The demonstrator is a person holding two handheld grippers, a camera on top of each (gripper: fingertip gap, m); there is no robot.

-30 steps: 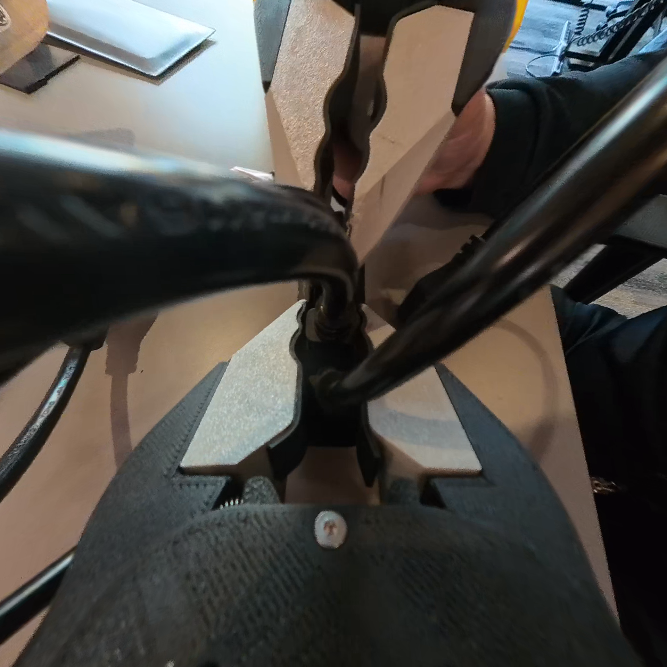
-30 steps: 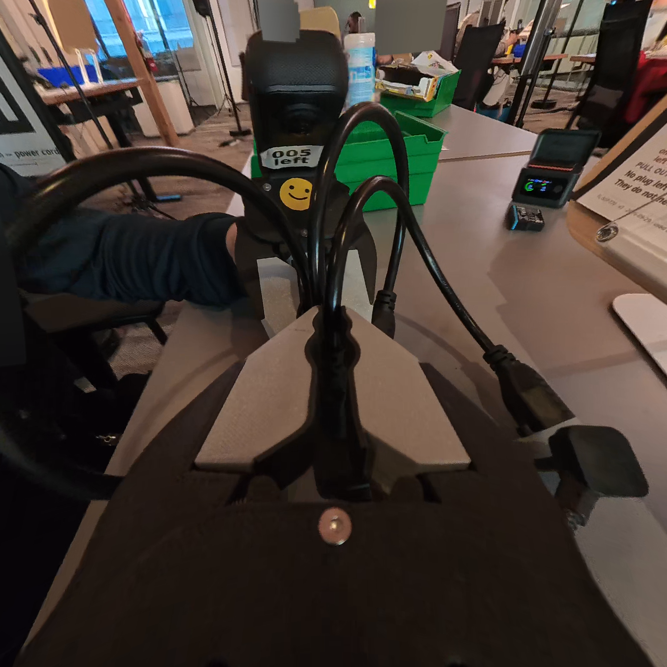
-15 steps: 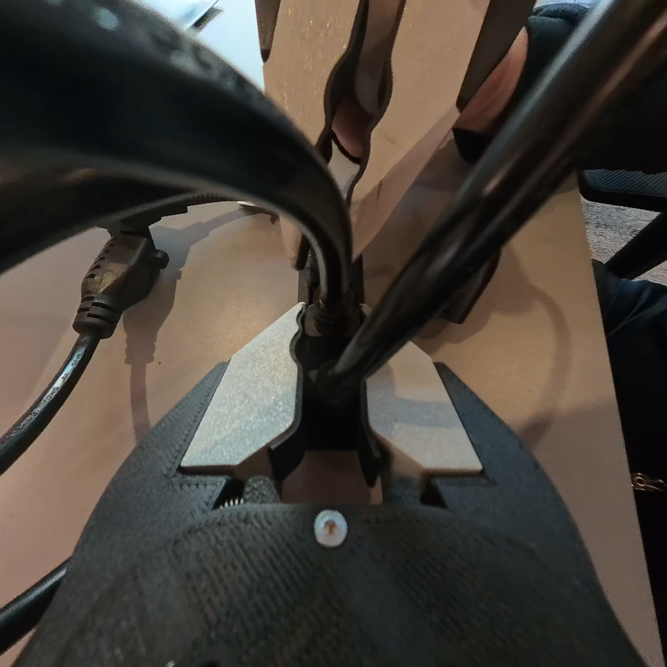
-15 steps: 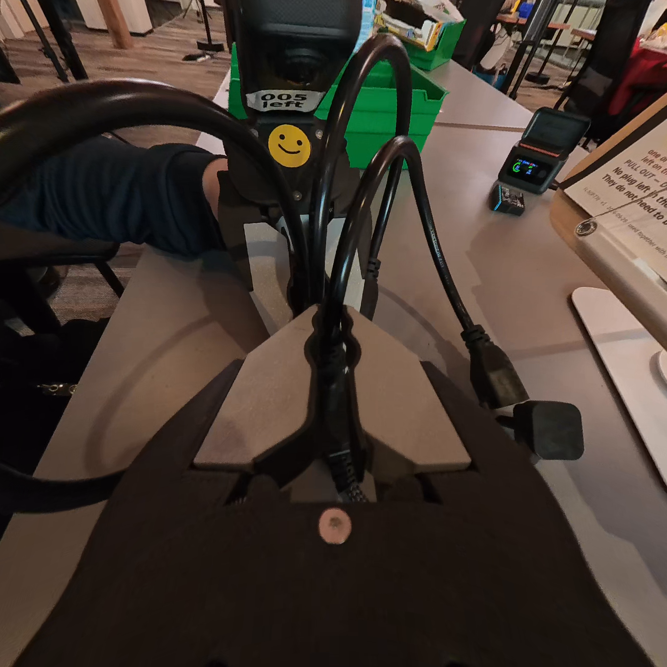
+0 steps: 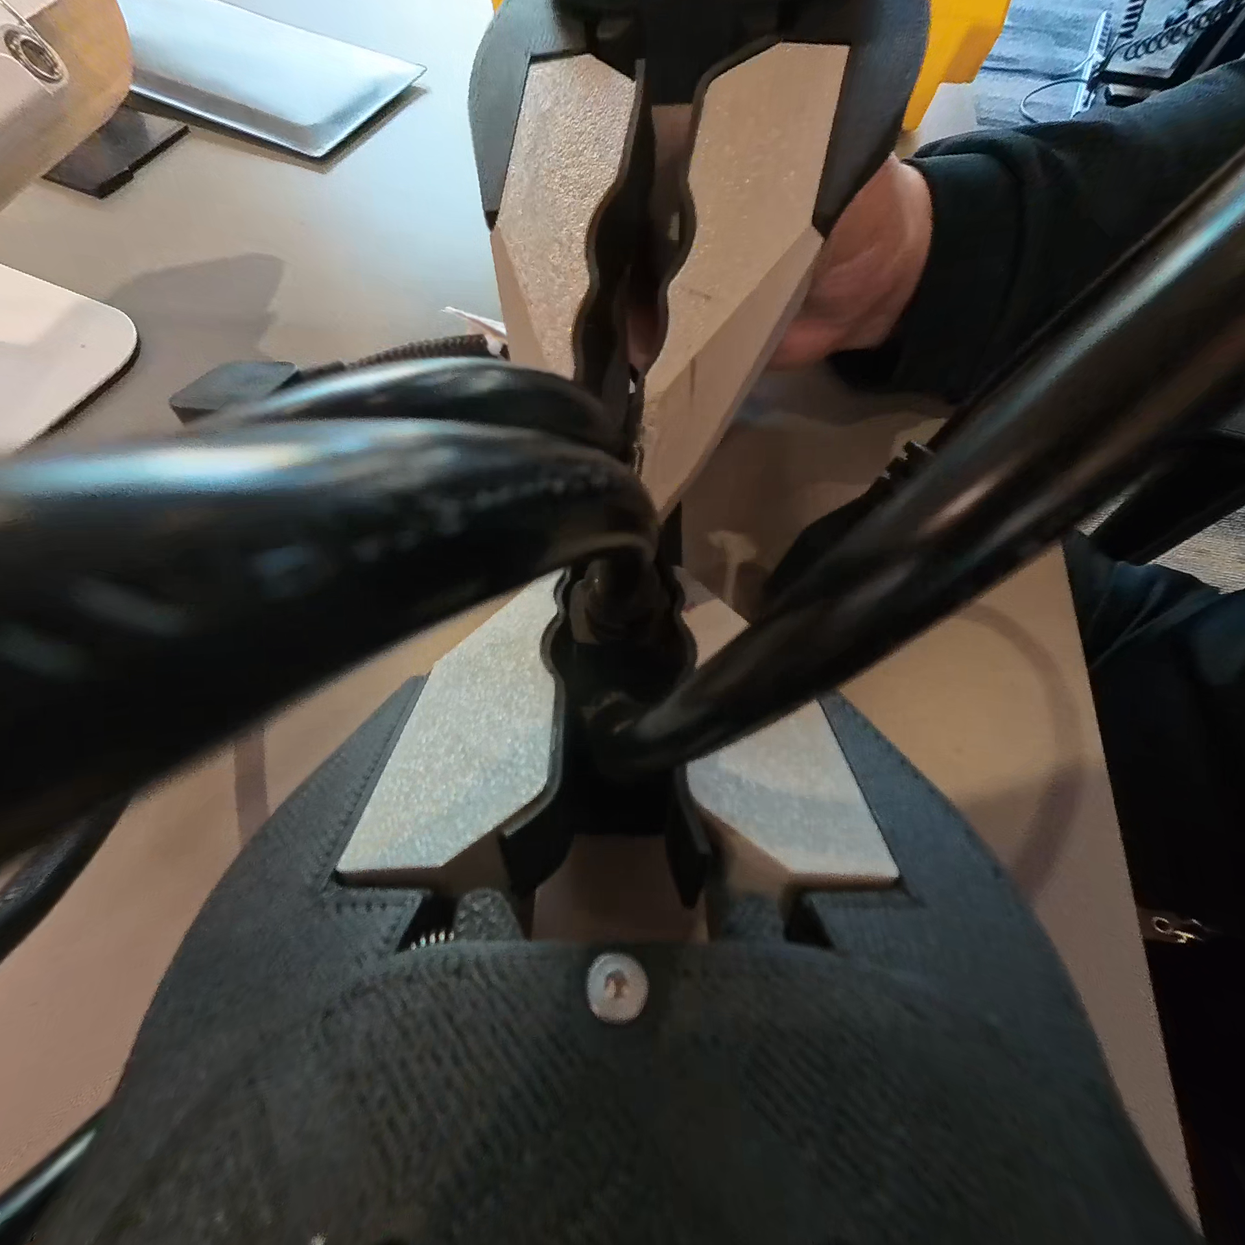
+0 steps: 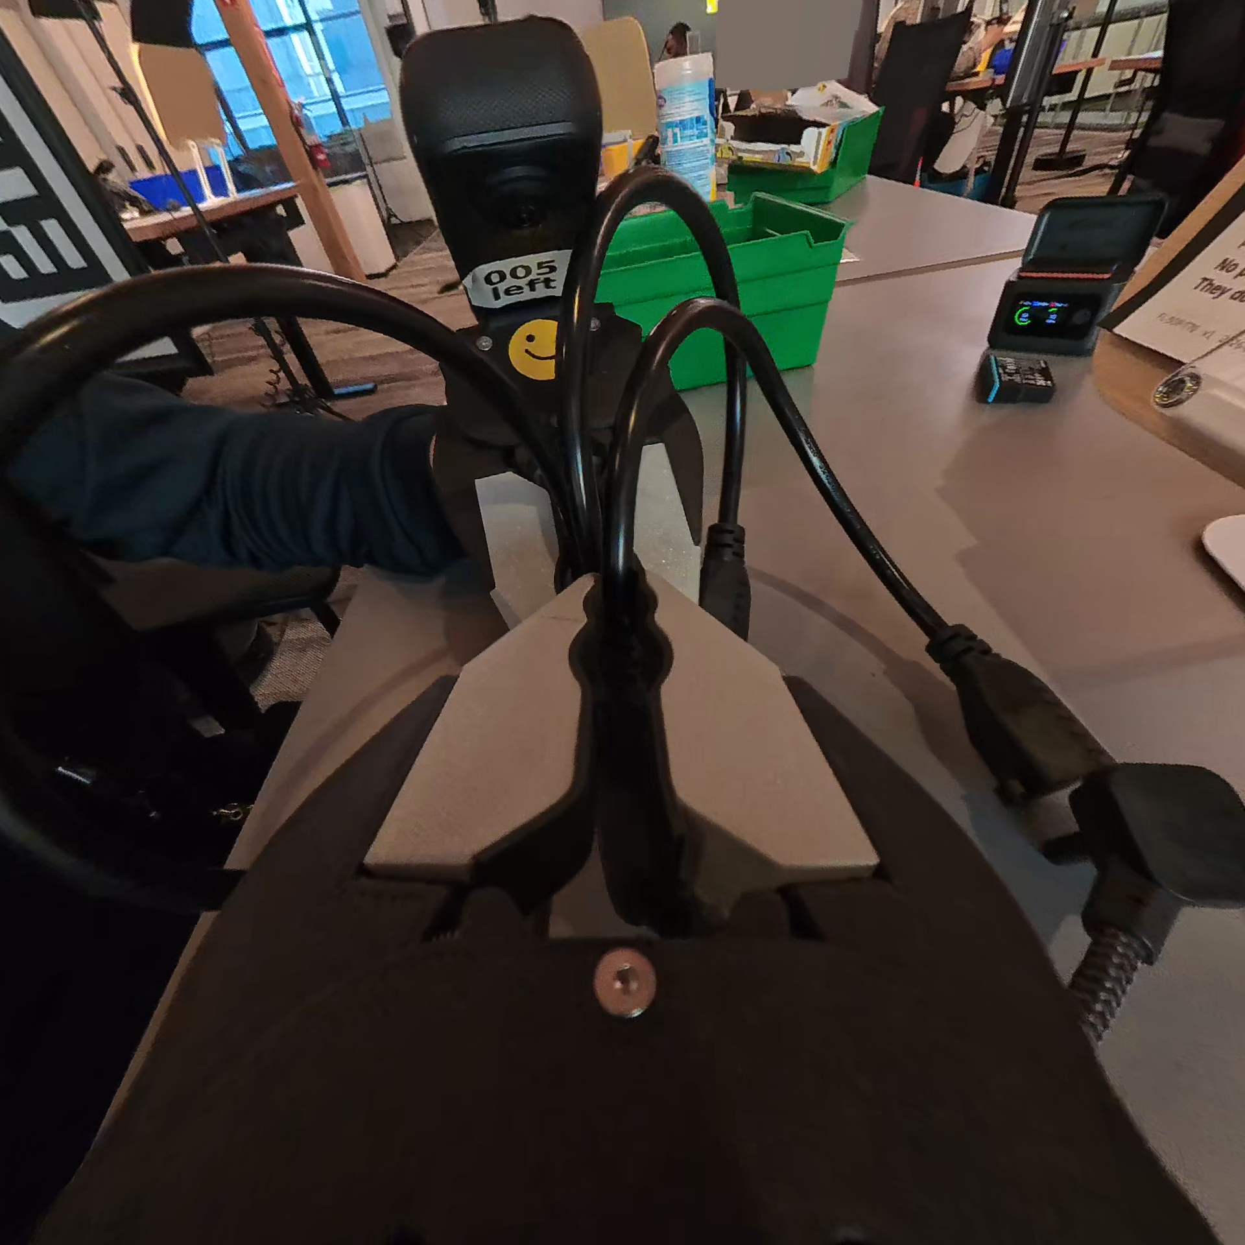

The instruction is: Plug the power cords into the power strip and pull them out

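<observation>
black power cords point(image 6: 680, 377) looped above grey table point(image 6: 943, 512) between two facing grippers. left gripper point(image 5: 616, 647) clamped on a cord end — fingers nearly closed. right gripper point(image 6: 623, 647) likewise pinched on a cord. loose plug point(image 6: 1024, 721) lying right, touching black clamp knob point(image 6: 1159, 835). power strip hidden — location unclear.

Mounted low behind each gripper's fingers, facing each other closely across the table point(image 6: 943, 471); sharing the looping black cords point(image 5: 337, 539) between.

Printed white sticker point(image 6: 517, 283) on left gripper point(image 6: 593, 532); lettered sheet point(image 6: 1206, 283).
</observation>
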